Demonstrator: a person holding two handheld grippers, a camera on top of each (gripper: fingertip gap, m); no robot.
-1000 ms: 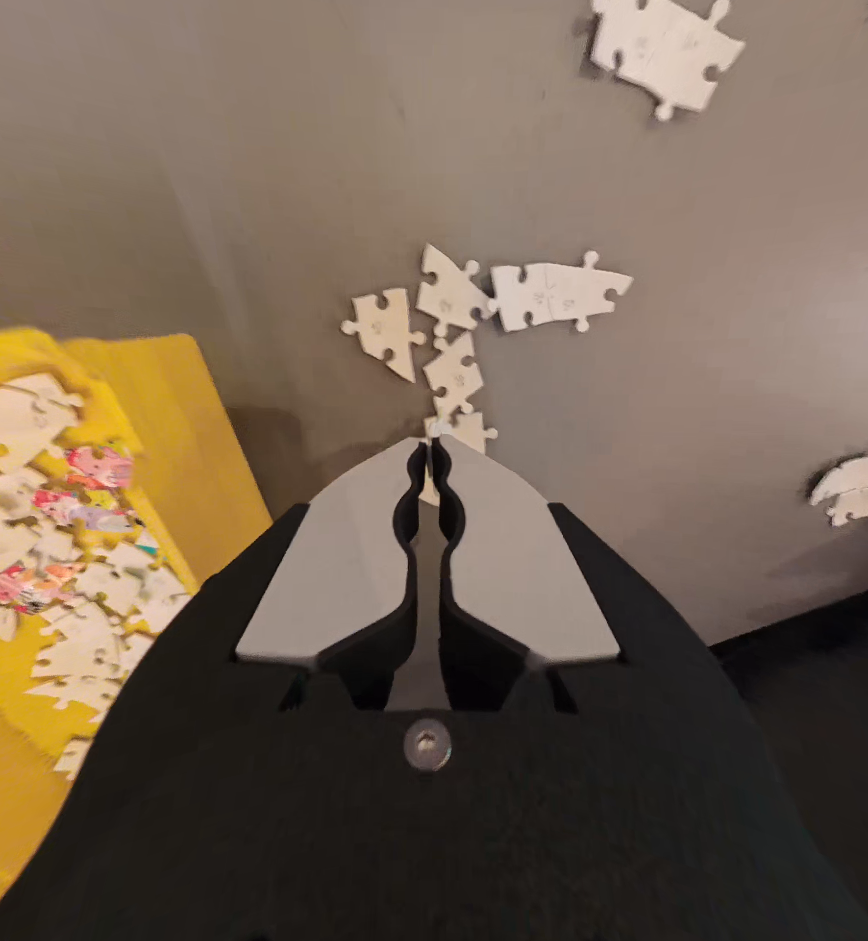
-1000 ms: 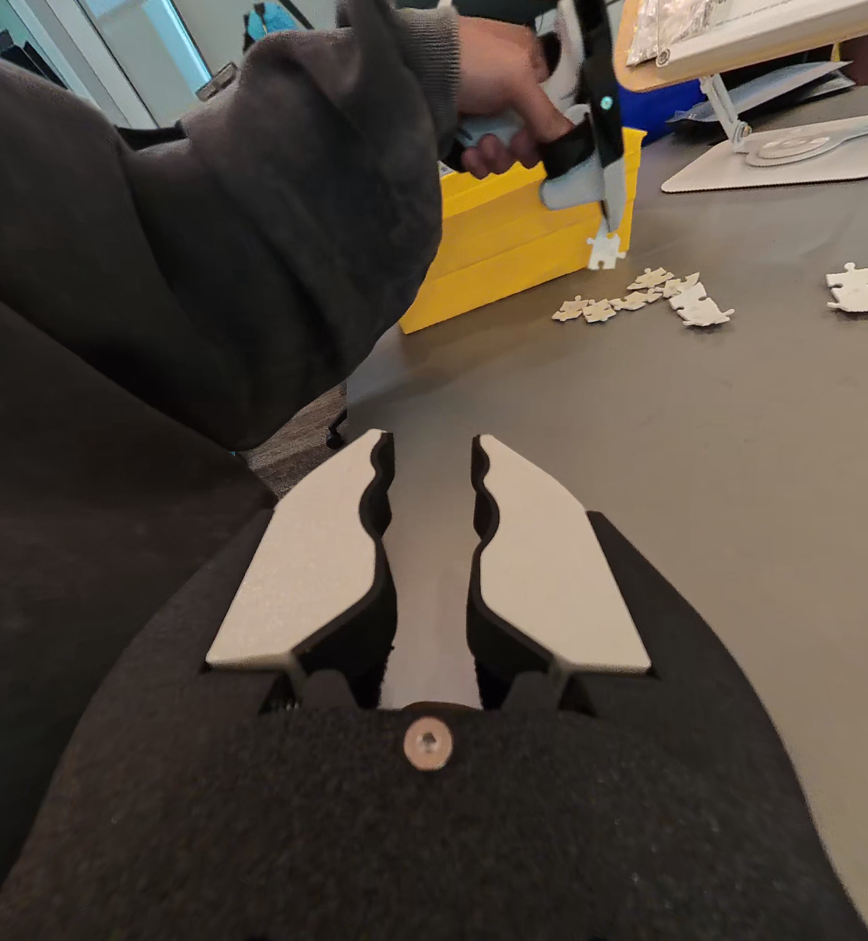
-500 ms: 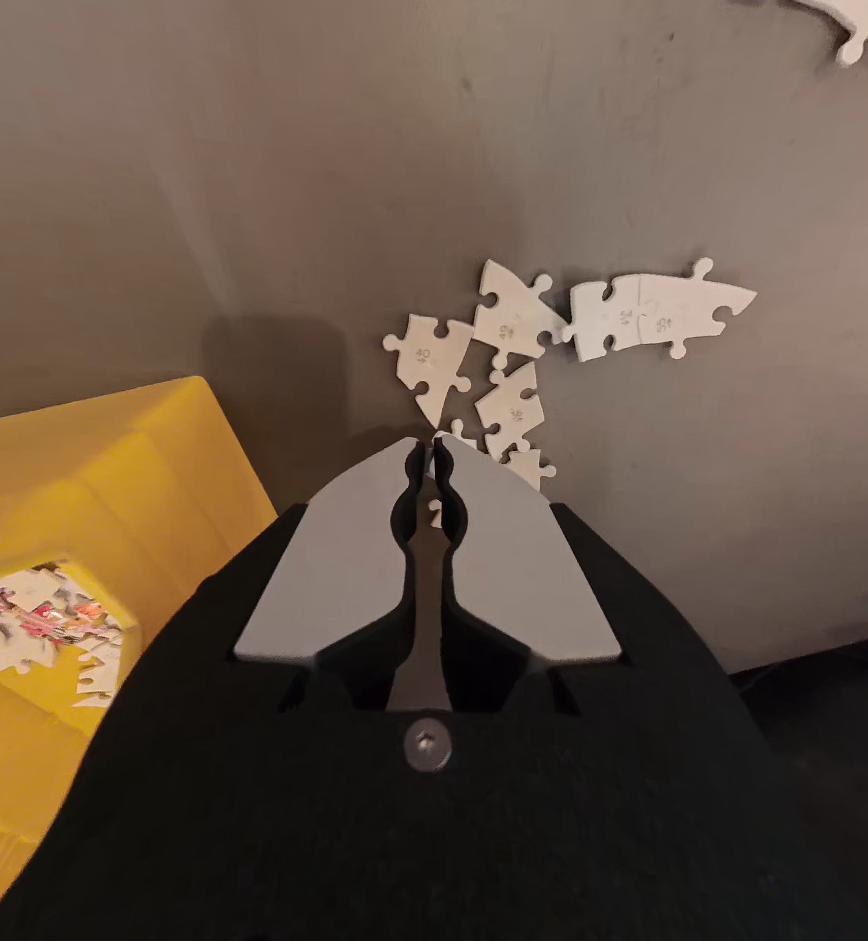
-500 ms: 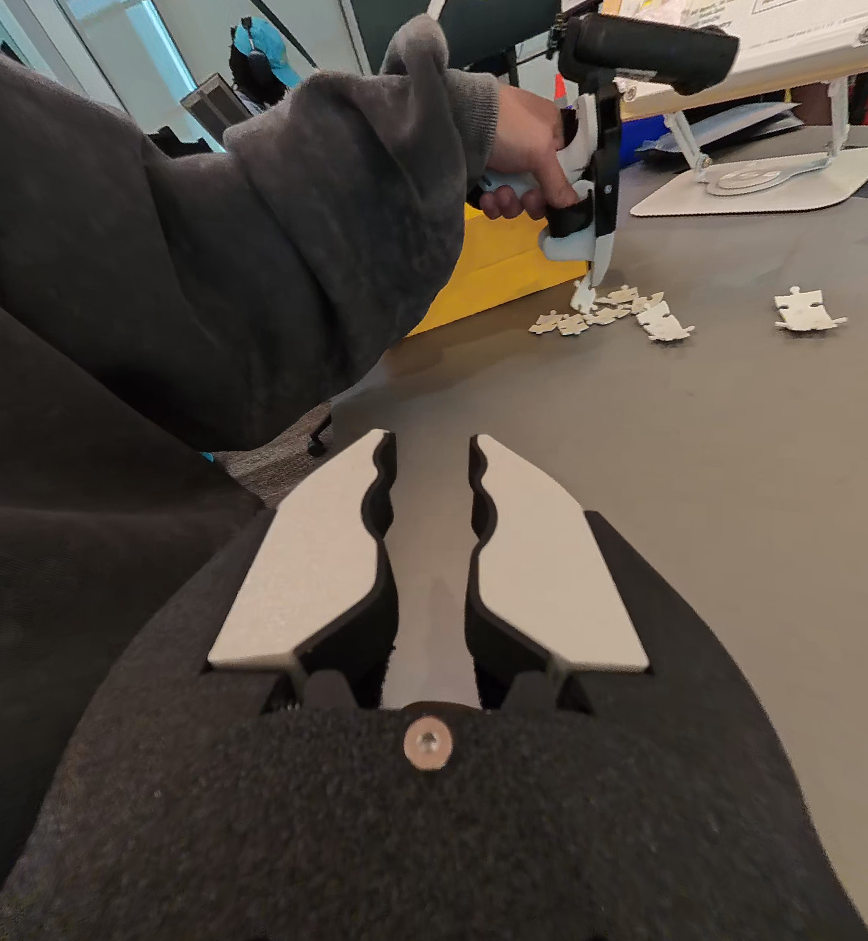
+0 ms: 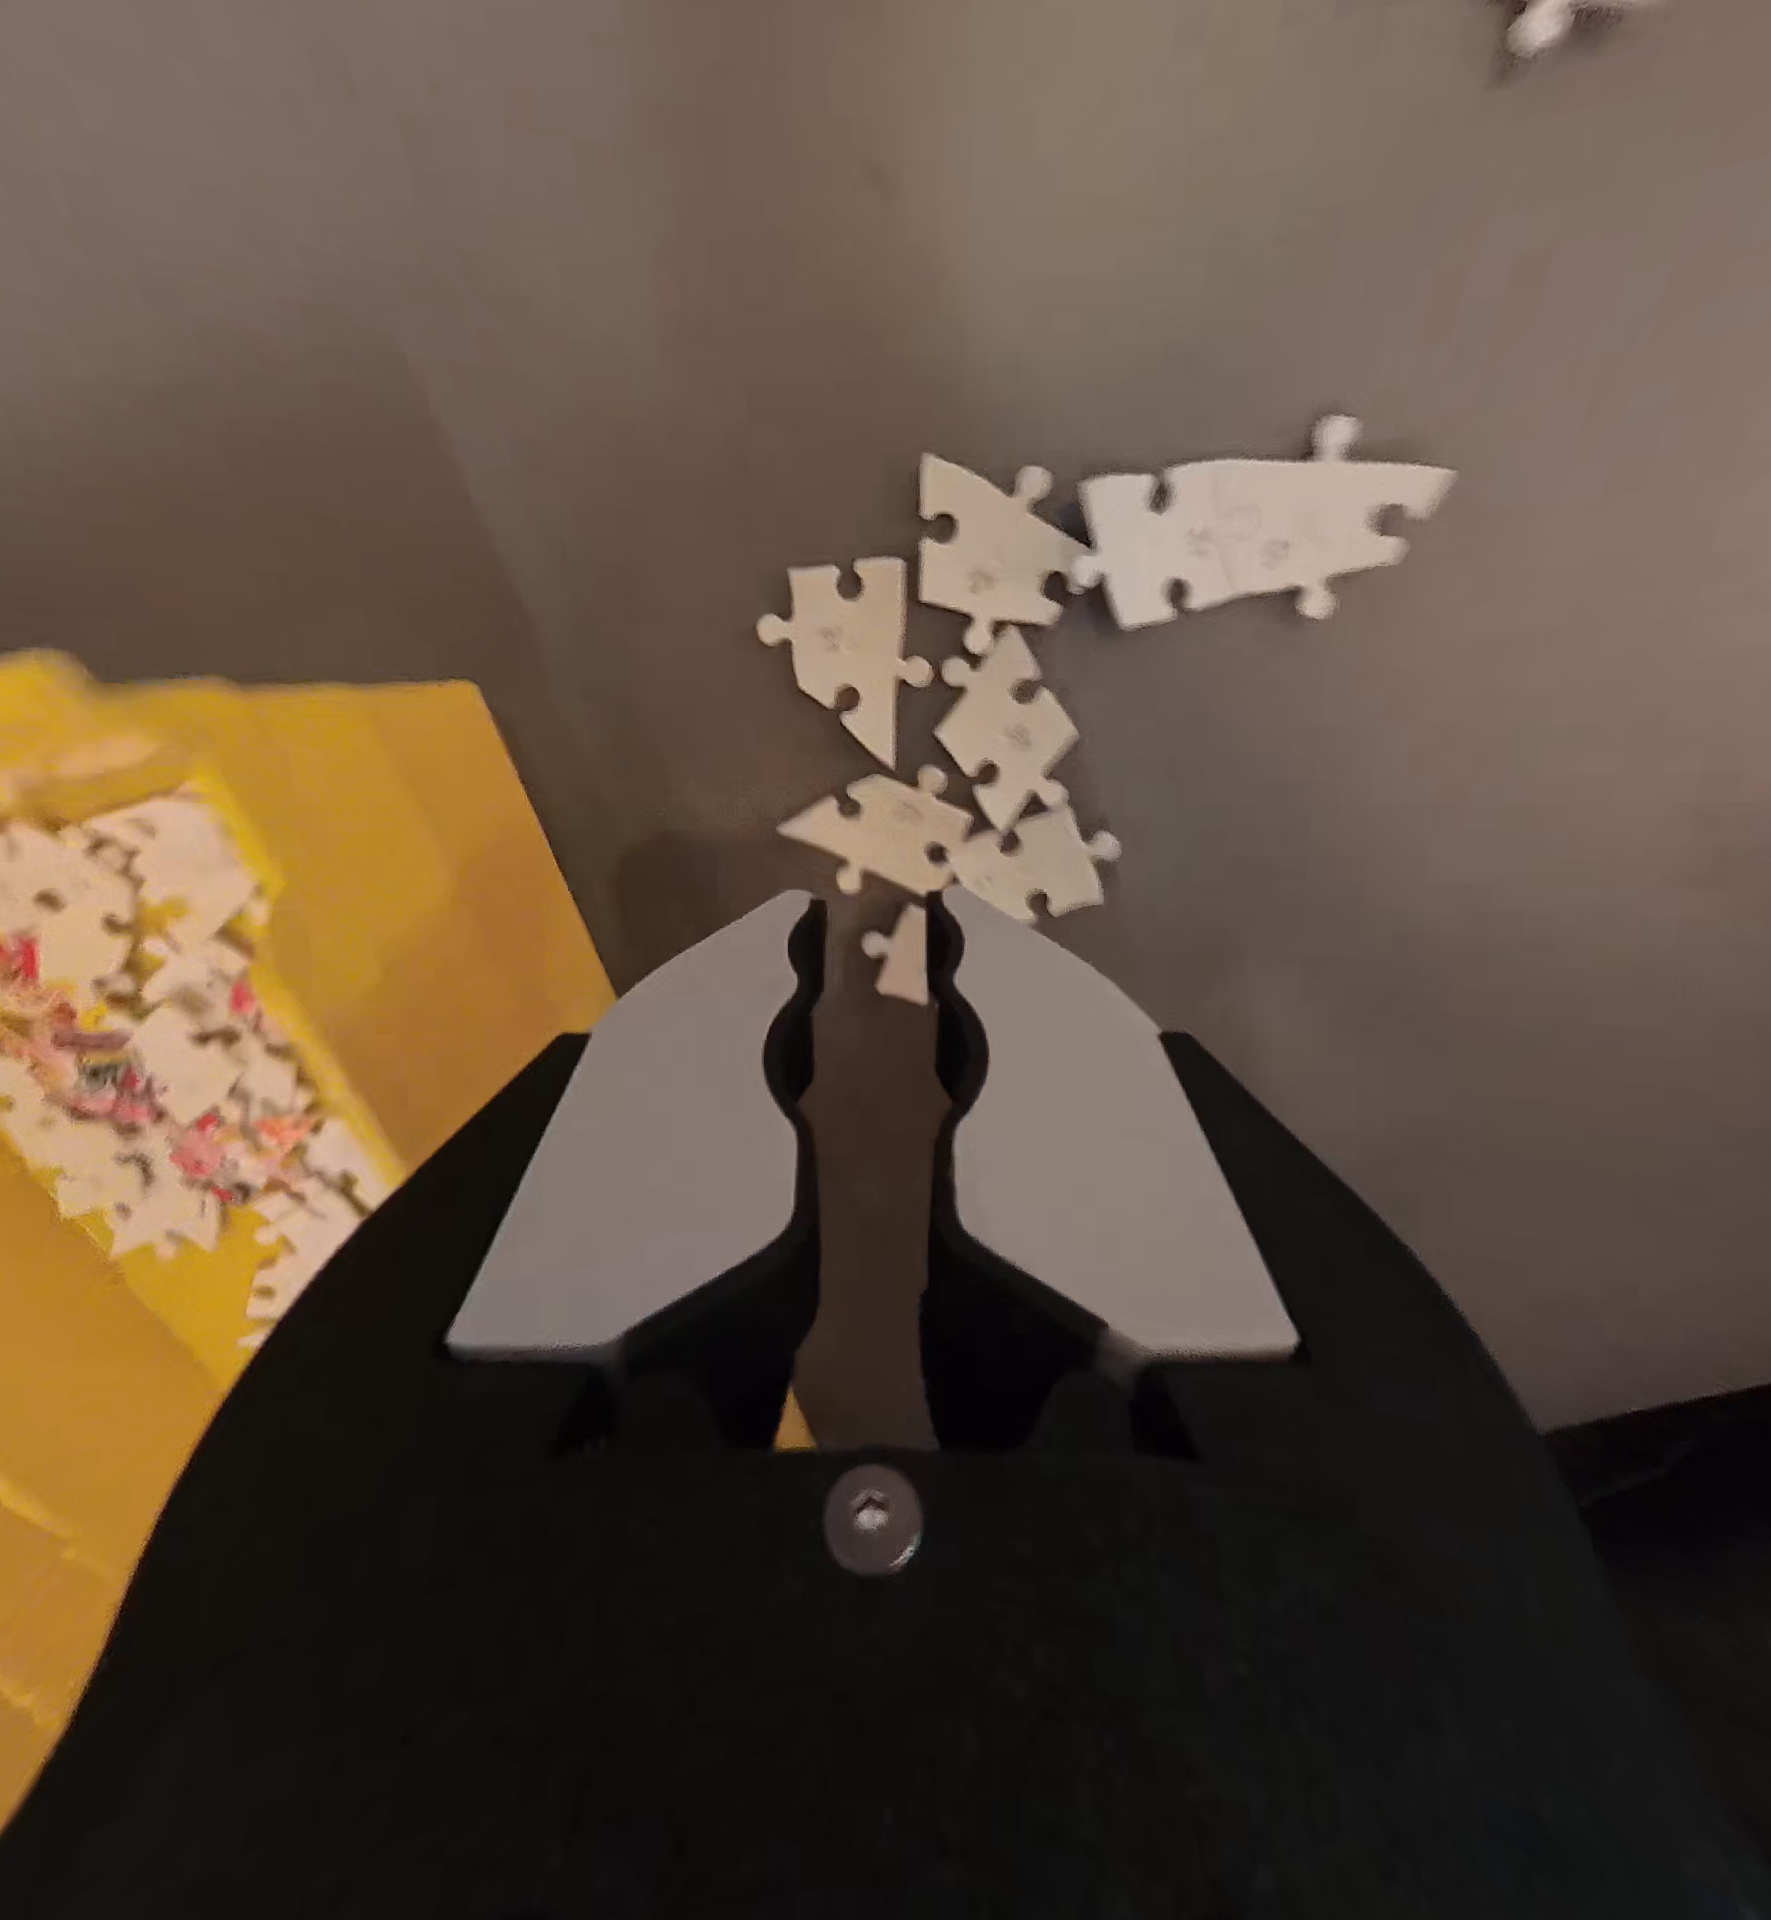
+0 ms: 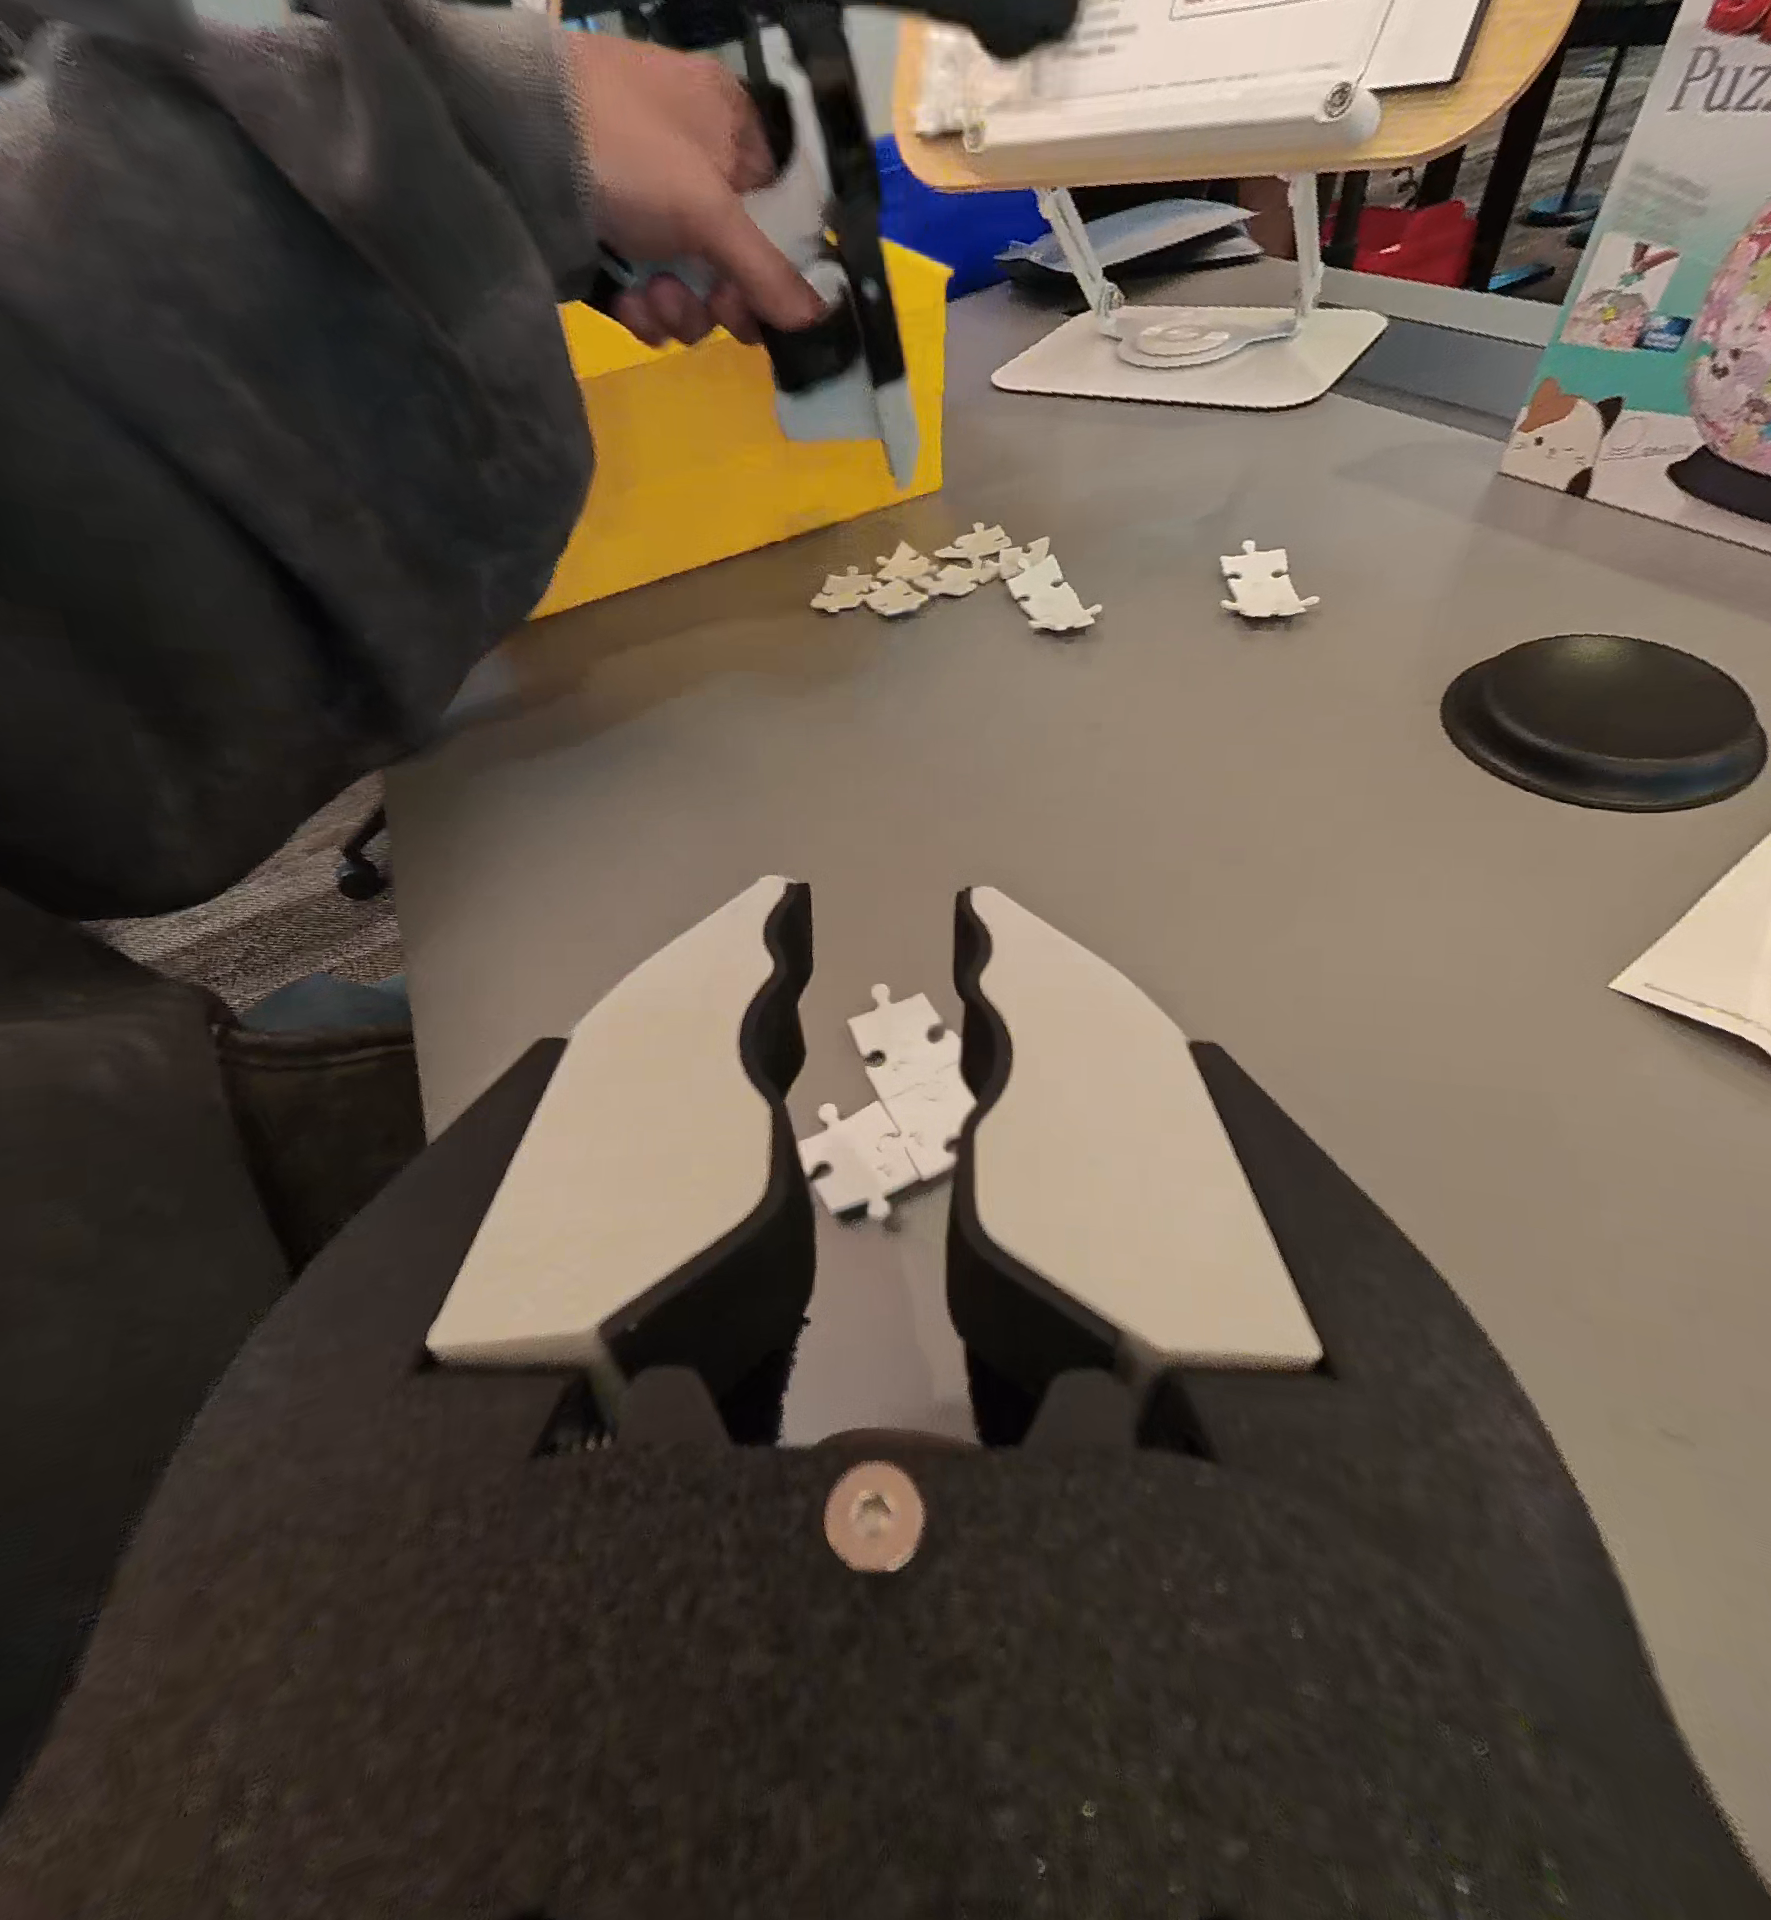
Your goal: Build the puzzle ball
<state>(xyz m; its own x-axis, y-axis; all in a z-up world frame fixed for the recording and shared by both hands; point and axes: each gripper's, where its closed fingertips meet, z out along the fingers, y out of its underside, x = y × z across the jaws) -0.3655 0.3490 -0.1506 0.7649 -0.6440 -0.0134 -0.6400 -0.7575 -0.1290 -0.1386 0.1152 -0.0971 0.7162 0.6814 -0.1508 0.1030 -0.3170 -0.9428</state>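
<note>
Several loose white puzzle pieces (image 5: 1006, 727) lie face down in a cluster on the grey table, with a joined pair (image 5: 1255, 530) at its far right. My left gripper (image 5: 876, 914) is narrowly open just above the cluster's near edge. One small piece (image 5: 902, 951) shows in the gap beside the right finger; I cannot tell if it touches it. In the right wrist view the left gripper (image 6: 891, 447) hangs empty over the cluster (image 6: 948, 577). My right gripper (image 6: 881, 899) is open low over a joined group of white pieces (image 6: 896, 1101) that lies between its fingers.
A yellow bin (image 5: 424, 883) of loose pieces stands left of the cluster. Another joined pair (image 6: 1260, 582), a black round base (image 6: 1603, 722), the puzzle box (image 6: 1712, 312), a paper sheet (image 6: 1754, 987) and a white stand (image 6: 1193, 353) are on the table. The table edge runs at left. Spacing between my two grippers at the tips: around 35 centimeters.
My left gripper has opened and let go of the piece it held, which now lies by the cluster. My right gripper has moved forward over the joined group, still open.
</note>
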